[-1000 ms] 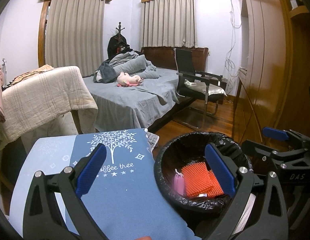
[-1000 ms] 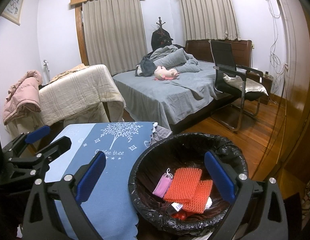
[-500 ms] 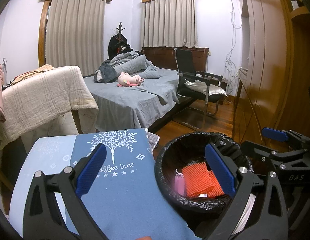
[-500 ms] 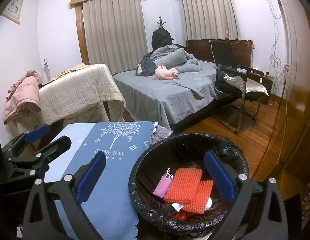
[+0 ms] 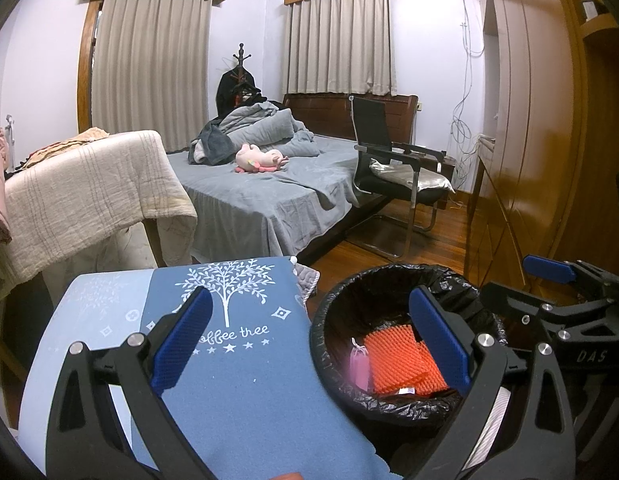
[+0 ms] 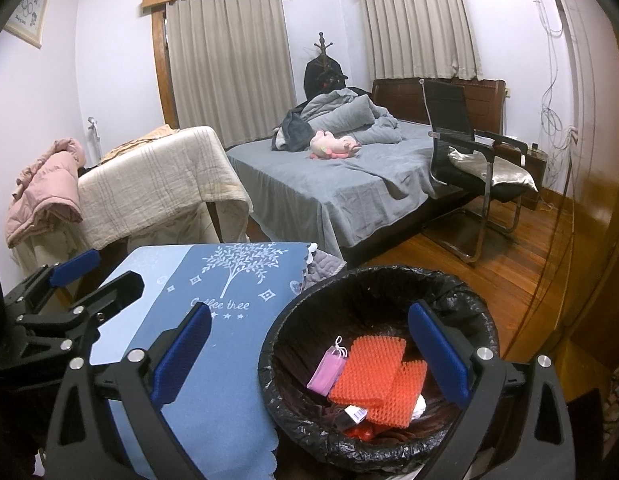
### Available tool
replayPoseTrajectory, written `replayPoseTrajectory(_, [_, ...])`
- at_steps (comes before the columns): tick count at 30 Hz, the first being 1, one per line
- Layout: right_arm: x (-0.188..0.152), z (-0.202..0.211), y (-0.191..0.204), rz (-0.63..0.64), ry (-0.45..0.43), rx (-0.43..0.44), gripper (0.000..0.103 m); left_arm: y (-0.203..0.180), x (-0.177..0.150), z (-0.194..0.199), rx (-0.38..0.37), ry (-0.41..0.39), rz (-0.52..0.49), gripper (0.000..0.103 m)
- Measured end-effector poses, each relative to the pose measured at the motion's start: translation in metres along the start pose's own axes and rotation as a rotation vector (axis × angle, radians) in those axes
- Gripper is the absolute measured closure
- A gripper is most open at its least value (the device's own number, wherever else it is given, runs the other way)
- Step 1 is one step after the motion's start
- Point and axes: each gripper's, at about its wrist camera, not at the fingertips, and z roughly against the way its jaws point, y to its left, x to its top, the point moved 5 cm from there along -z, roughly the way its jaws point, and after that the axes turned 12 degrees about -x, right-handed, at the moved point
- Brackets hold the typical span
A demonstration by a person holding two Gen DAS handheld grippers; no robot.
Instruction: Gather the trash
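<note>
Left gripper (image 5: pixel 309 336) has jaws spread wide, nothing between the pads; left finger sits over the blue tablecloth (image 5: pixel 237 360) at lower left of the frame, right finger over the trash bin (image 5: pixel 321 344) at lower centre-right. Cloth's scalloped edge runs diagonally along the bottom, just beside the bin rim. Right gripper (image 6: pixel 309 352) is also wide apart and empty, left pad over the cloth, right pad over the bin's right rim; in the left wrist view it shows at the right edge, beside the bin. Bare wood floor (image 6: pixel 521 264) lies beyond the bin toward the right of the frame, with the black chair (image 6: pixel 469 160) and grey bed (image 6: pixel 329 188) behind. Bin has a black liner (image 6: pixel 461 292) folded over the rim; inside: a pink face mask (image 6: pixel 327 370) at left, touching orange foam netting (image 6: pixel 373 376) in the middle, with smaller scraps underneath that I can't make out.
</note>
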Motion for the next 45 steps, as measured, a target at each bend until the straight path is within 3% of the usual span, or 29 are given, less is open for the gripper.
replayPoseTrajectory(45, [-0.0009,-0.0013,0.0066,0.003,0.005,0.000,0.006,0.0018,0.0012,0.0008,0.001,0.004,0.002,0.007])
